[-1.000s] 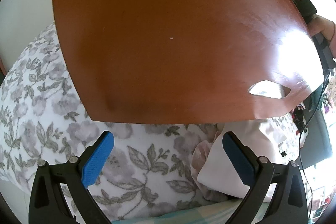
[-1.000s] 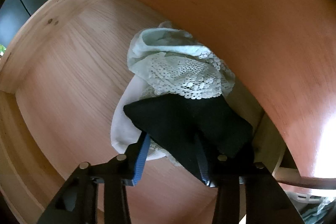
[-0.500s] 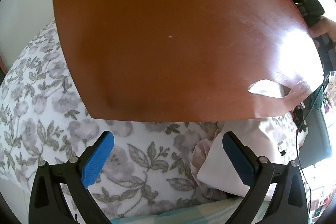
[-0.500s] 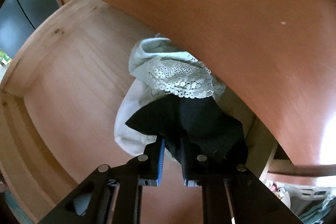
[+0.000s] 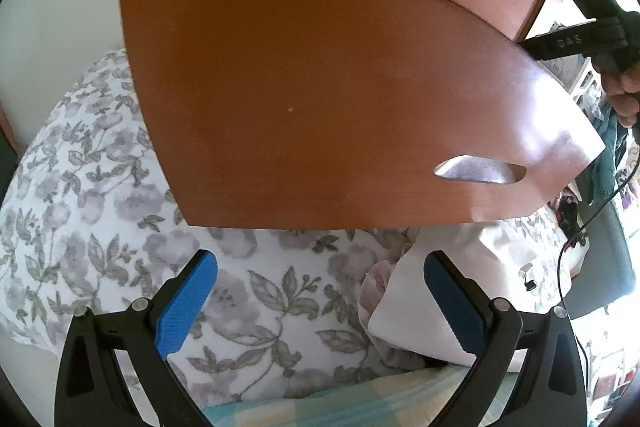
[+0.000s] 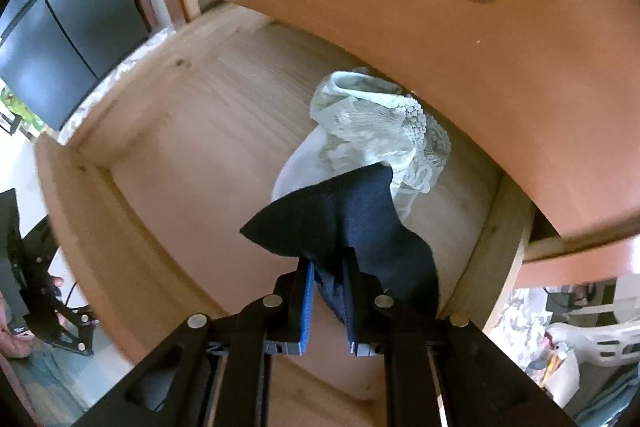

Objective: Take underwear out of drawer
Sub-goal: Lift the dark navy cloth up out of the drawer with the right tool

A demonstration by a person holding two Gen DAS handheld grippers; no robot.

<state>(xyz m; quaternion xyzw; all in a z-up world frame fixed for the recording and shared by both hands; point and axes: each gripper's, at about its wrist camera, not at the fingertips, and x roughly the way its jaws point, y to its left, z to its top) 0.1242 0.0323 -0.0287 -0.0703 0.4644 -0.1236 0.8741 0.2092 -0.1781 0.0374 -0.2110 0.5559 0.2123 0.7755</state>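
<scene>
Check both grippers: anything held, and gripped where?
The right gripper is shut on the dark underwear, pinching a bunched fold at its near edge. The left gripper is open and holds nothing.

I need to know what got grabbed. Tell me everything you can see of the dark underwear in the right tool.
The dark underwear looks navy-black, a soft knit fabric, bunched and creased. The right tool is shut on its lower part; a pointed corner sticks out left. It hangs over the wooden drawer, its upper edge overlapping the pale lace garment.

Daylight from right; glare patch on drawer front [image 5: 552, 131]; fisheye bending, dark corners; right view motion-blurred.
</scene>
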